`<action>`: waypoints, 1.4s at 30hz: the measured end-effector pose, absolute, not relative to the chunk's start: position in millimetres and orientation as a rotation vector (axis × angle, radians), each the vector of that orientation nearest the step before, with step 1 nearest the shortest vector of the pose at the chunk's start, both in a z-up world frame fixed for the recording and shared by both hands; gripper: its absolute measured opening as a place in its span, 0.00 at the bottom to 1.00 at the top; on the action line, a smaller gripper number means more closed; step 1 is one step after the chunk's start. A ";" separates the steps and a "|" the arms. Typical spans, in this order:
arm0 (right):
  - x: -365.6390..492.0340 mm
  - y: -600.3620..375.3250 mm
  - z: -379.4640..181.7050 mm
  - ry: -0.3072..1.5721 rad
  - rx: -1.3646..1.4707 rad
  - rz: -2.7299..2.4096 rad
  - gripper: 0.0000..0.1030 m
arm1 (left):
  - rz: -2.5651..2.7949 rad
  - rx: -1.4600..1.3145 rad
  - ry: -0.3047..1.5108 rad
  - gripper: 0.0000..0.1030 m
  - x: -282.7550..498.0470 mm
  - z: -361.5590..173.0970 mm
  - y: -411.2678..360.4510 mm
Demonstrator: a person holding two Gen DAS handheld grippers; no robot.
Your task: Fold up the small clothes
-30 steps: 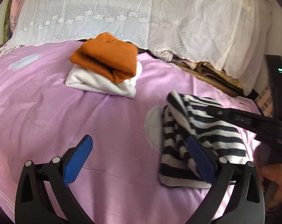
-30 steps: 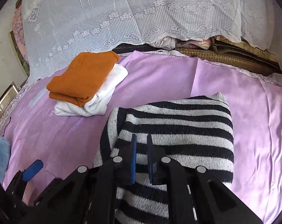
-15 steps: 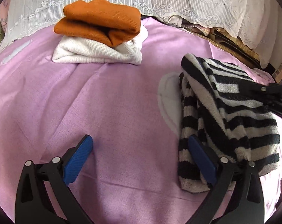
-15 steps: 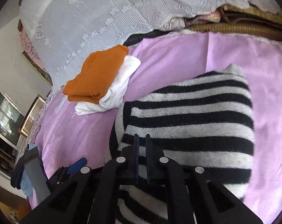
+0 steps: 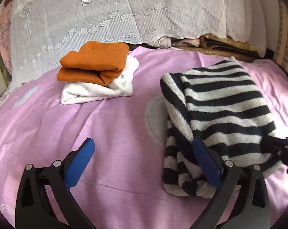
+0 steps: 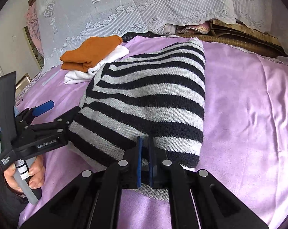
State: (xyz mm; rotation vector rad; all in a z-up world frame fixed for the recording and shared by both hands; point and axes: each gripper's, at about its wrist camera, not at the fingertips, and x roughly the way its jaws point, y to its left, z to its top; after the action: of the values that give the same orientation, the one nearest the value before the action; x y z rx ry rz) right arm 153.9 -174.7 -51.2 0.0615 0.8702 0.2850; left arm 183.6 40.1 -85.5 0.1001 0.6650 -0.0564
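A black-and-white striped knit garment (image 5: 226, 103) lies folded on the purple sheet (image 5: 105, 126). My left gripper (image 5: 142, 141) is open beside it. Its right blue pad (image 5: 205, 160) rests against the garment's left folded edge and its left pad (image 5: 81, 160) hangs over bare sheet. In the right wrist view the striped garment (image 6: 153, 95) stretches away from my right gripper (image 6: 144, 140), which is shut on the near hem. The left gripper (image 6: 54, 114) shows there at the garment's left side, with a hand (image 6: 33, 173) on its handle.
A folded orange garment (image 5: 94, 66) sits on a folded white one (image 5: 98, 91) at the back left of the sheet. Behind them a white lace cover (image 5: 125, 15) drapes over piled bedding. A woven mat edge (image 6: 239, 40) runs along the back right.
The right gripper has drawn back from the middle of the striped garment to its near hem, still shut. The left gripper has rolled and dipped, its right pad staying at the garment's left edge.
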 end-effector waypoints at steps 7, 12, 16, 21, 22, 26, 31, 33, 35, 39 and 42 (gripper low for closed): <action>157.4 -194.3 -38.8 0.868 0.191 0.339 0.06 | -0.120 -0.062 0.755 0.96 191.6 -72.7 68.2; 178.1 -195.1 -1.0 0.784 0.162 0.314 0.09 | -0.134 -0.033 0.666 0.96 198.5 -32.9 56.9; 223.0 -198.5 2.6 0.787 0.211 0.281 0.09 | -0.150 0.073 0.644 0.96 209.9 -26.8 17.6; 259.5 -204.1 -26.6 0.850 0.224 0.238 0.06 | -0.118 0.197 0.722 0.96 232.8 -64.7 -19.7; 262.0 -204.8 -34.2 0.863 0.223 0.240 0.05 | -0.117 0.202 0.733 0.96 235.4 -74.4 -20.7; 263.6 -209.5 -54.9 0.872 0.237 0.255 0.04 | -0.146 0.168 0.734 0.96 237.1 -82.0 -16.0; 263.0 -218.1 -61.6 0.861 0.313 0.286 0.02 | -0.148 0.166 0.719 0.96 235.1 -86.2 -16.6; 260.2 -216.6 -61.5 0.843 0.307 0.280 0.02 | -0.147 0.166 0.715 0.96 234.5 -86.2 -16.8; 256.2 -213.3 -61.0 0.824 0.288 0.268 0.02 | -0.147 0.164 0.711 0.96 233.3 -86.1 -16.3; 250.3 -211.0 -60.3 0.792 0.268 0.263 0.02 | -0.157 0.152 0.711 0.96 232.4 -85.5 -13.5; 236.5 -214.2 -54.6 0.751 0.320 0.264 0.07 | -0.159 0.145 0.710 0.96 230.7 -85.4 -11.8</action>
State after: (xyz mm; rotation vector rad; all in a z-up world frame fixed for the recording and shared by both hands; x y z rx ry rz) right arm 236.5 -214.2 -54.6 0.3200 0.7514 0.2642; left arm 230.7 -11.8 -85.4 0.1453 0.7100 -0.1589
